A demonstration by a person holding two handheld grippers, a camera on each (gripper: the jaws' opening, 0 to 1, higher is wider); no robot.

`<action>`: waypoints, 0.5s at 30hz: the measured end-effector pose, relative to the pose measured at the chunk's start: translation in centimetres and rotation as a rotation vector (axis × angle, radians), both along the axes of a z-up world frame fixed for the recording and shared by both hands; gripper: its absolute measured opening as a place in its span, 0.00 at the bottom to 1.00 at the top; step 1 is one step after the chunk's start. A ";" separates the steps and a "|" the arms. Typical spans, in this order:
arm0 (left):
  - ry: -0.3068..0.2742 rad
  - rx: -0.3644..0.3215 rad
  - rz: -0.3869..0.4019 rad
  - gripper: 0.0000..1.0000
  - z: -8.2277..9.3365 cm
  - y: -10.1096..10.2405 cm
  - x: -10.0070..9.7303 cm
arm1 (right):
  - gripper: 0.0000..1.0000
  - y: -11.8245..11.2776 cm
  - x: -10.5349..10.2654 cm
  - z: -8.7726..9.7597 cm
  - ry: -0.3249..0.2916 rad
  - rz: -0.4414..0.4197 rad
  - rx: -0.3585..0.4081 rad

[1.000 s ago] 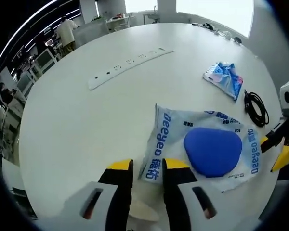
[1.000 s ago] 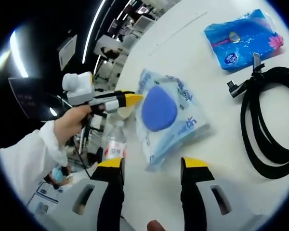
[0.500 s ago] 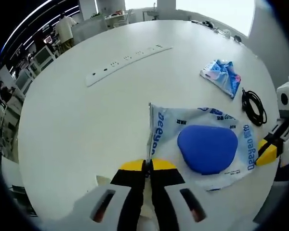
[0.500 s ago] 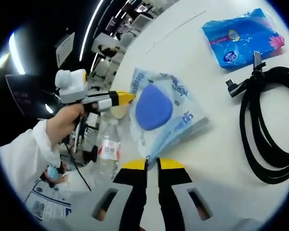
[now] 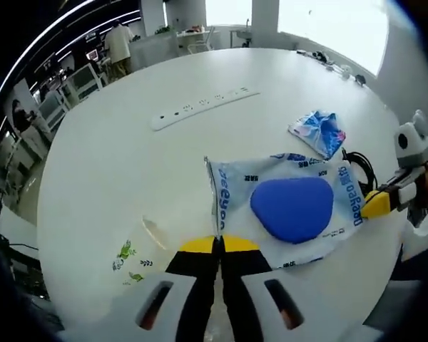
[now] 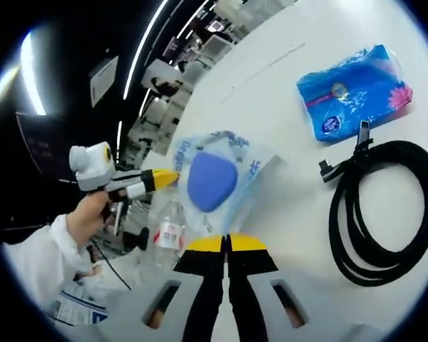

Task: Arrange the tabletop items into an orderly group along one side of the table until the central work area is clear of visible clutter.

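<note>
One round white worktop (image 5: 114, 164) carries the items. One long white power strip (image 5: 203, 108) lies across its far part, well apart from the rest. One clear plastic bag (image 5: 289, 210) with blue print, holding one blue rounded pad (image 5: 291, 208), is stretched between the two claws above the worktop near its edge. The left claw (image 5: 219, 244) has its yellow-tipped jaws pressed together on one edge of the bag; in the right gripper view the left claw (image 6: 172, 175) is seen gripped by a person's hand (image 6: 85, 217) in a white sleeve. The right claw (image 6: 227, 244) likewise has its jaws closed tight on the opposite edge of the bag (image 6: 217, 182); it enters the left gripper view as a yellow tip at the bag's far edge (image 5: 374, 205). One coiled black cable (image 6: 381, 214) lies on the worktop just beside one blue tissue packet (image 6: 357, 89). One clear plastic bottle (image 6: 167, 235) with a red-and-white label shows beyond the bag, below the left claw. One small clear wrapper (image 5: 139, 249) with green marks lies near the left claw.
</note>
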State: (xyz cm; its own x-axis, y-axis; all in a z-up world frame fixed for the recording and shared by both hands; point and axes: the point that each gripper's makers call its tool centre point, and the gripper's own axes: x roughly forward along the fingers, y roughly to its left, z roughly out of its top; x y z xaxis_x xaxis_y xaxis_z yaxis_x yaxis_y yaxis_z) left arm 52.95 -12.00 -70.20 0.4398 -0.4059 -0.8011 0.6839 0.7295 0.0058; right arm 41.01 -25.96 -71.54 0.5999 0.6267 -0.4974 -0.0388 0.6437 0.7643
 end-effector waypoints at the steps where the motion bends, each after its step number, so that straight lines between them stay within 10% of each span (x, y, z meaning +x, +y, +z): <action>1: -0.006 -0.007 0.008 0.00 0.3 0.1 -0.2 | 0.00 -0.4 0.3 0.3 -0.010 -0.005 0.002; 15: -0.149 -0.039 0.065 0.00 4.7 0.2 -5.1 | 0.00 -3.2 1.5 5.0 -0.167 0.048 -0.049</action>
State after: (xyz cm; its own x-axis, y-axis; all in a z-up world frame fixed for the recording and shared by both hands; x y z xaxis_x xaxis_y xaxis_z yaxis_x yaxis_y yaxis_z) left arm 47.80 -11.84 -65.45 0.5789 -0.4020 -0.7094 0.6287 0.7741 0.0744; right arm 42.52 -29.15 -66.56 0.6464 0.6341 -0.4243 -0.1939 0.6744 0.7124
